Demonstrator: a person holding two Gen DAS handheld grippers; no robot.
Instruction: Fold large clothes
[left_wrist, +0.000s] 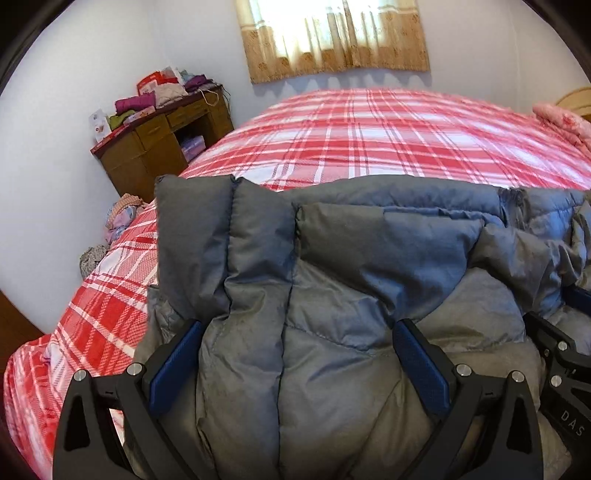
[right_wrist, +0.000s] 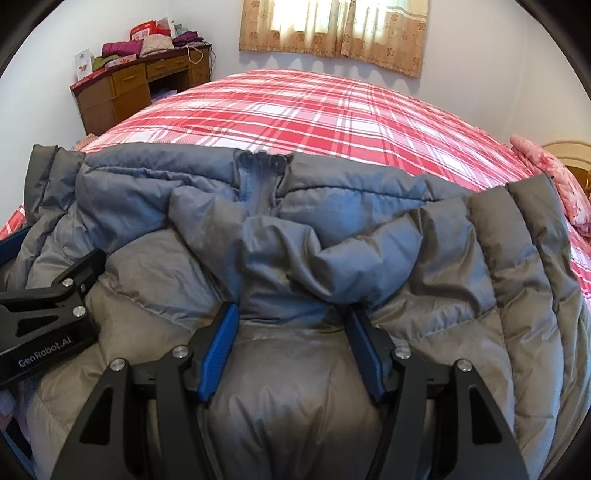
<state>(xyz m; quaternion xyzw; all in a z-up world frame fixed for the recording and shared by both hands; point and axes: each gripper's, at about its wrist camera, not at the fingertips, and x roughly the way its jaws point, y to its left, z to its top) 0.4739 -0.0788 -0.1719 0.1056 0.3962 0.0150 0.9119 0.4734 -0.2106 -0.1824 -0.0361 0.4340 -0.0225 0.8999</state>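
A grey quilted puffer jacket (left_wrist: 332, 266) lies bunched at the near edge of a bed with a red and white plaid cover (left_wrist: 369, 136). My left gripper (left_wrist: 299, 332) has its jaws wide apart with a thick fold of the jacket bulging between the blue pads (left_wrist: 177, 362). My right gripper (right_wrist: 291, 325) also stands with jaws apart around a fold of the jacket (right_wrist: 295, 240). The two grippers are side by side: the right one shows at the right edge of the left wrist view (left_wrist: 561, 354), the left one at the left edge of the right wrist view (right_wrist: 48, 314).
A wooden desk (left_wrist: 155, 144) piled with folded clothes and boxes stands in the far left corner. A curtained window (left_wrist: 332, 37) is on the back wall. A pink pillow (right_wrist: 554, 177) lies at the bed's right. Clothes lie on the floor at the left (left_wrist: 118, 218).
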